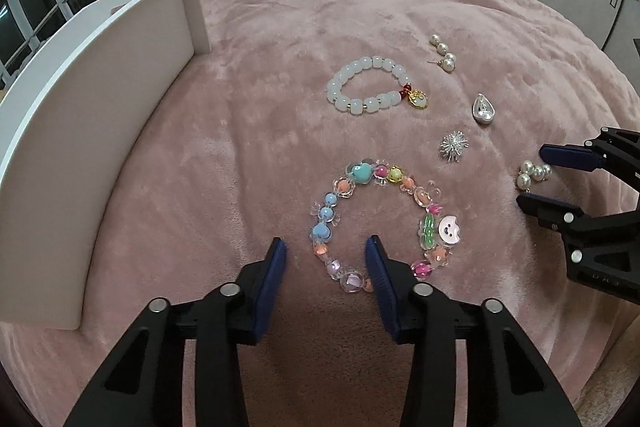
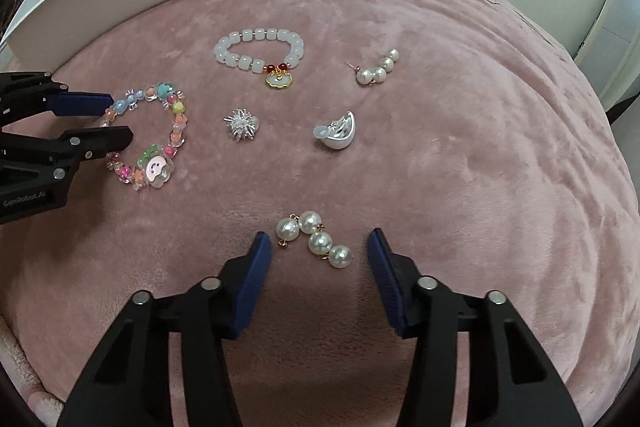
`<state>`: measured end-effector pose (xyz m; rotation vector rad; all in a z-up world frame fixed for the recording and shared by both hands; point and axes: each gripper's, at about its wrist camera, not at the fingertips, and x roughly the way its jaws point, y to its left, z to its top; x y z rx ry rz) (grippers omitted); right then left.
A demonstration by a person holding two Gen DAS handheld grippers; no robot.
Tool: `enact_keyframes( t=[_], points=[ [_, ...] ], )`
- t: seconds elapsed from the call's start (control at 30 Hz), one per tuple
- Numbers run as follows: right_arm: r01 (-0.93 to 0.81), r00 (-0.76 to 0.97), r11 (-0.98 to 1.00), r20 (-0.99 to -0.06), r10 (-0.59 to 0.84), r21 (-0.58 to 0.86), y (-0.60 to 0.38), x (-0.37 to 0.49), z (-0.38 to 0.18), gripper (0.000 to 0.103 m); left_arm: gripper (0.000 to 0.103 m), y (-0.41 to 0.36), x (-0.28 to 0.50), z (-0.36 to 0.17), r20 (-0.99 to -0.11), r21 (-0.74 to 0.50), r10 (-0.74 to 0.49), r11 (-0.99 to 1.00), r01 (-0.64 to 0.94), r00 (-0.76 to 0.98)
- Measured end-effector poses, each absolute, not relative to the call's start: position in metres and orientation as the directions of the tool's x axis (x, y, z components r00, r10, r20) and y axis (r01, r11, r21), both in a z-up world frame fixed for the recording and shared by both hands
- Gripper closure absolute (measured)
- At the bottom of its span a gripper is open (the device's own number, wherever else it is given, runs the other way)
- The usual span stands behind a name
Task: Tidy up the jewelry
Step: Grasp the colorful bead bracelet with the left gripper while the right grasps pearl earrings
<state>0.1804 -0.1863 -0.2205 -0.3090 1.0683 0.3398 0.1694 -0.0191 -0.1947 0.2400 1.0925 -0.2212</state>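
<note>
- Pink plush blanket [image 1: 280,75] covers the whole work surface; white box [image 1: 100,99] stands open on it at 10 o'clock in your left wrist view, curtains and a window behind it.
- Your left gripper [image 1: 326,251] points down at the colourful bead bracelet [image 1: 380,219]; jaws are parted and straddle the bracelet's lower left arc, right finger sitting inside the loop, left finger outside. Pads not pressing the beads, nothing held.
- That bracelet has a teal heart bead at its 12 o'clock and a pink smiley-face bead at its 4 o'clock.
- Your right gripper [image 2: 318,247] is also tilted down, jaws apart, with the near pearl earring [image 2: 316,239] lying between the fingertips. Left pad is just beside the leftmost pearl, right pad is clear of the last pearl. No grip yet.
- White jade-look bracelet [image 2: 260,51] with red beads and a gold charm lies at 12 o'clock in the right wrist view, flat on the blanket.
- Second pearl earring [image 2: 378,69] sits at 1 o'clock, well apart from the first.
- Silver starburst brooch [image 2: 242,125] is near centre, at 11 o'clock from your right gripper.
- Silver teardrop earring [image 2: 336,135] lies just right of the brooch, clear plastic back showing.
- Readable writing: "GenRobot.AI" in grey on the black body of your left gripper, seen at 9 o'clock in the right wrist view. Faint lettering on the right gripper body in the left view, too blurred to read.
</note>
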Motion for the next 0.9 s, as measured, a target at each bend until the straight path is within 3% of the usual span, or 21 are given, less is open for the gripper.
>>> enact_keyframes(
  t=[0.27, 0.4, 0.5, 0.9],
  points=[
    [-0.407, 0.440, 0.913, -0.884, 0.159, -0.038, -0.189, 0.182, -0.219, 0.085, 0.076, -0.017, 0.169, -0.192, -0.895, 0.082, -0.056, 0.955, 0.287, 0.442],
    [-0.407, 0.440, 0.913, -0.882, 0.168, -0.029, -0.190, 0.181, -0.218, 0.091, 0.083, -0.017, 0.169, -0.190, -0.895, 0.084, -0.055, 0.954, 0.288, 0.442],
    [-0.404, 0.445, 0.915, -0.877, 0.179, -0.019, -0.191, 0.178, -0.216, 0.091, 0.091, -0.015, 0.168, -0.187, -0.894, 0.084, -0.055, 0.954, 0.286, 0.445],
    [-0.401, 0.512, 0.916, -0.834, 0.206, -0.020, -0.187, 0.167, -0.181, 0.091, 0.091, -0.009, 0.159, -0.150, -0.861, 0.053, -0.097, 0.960, 0.276, 0.500]
  ],
)
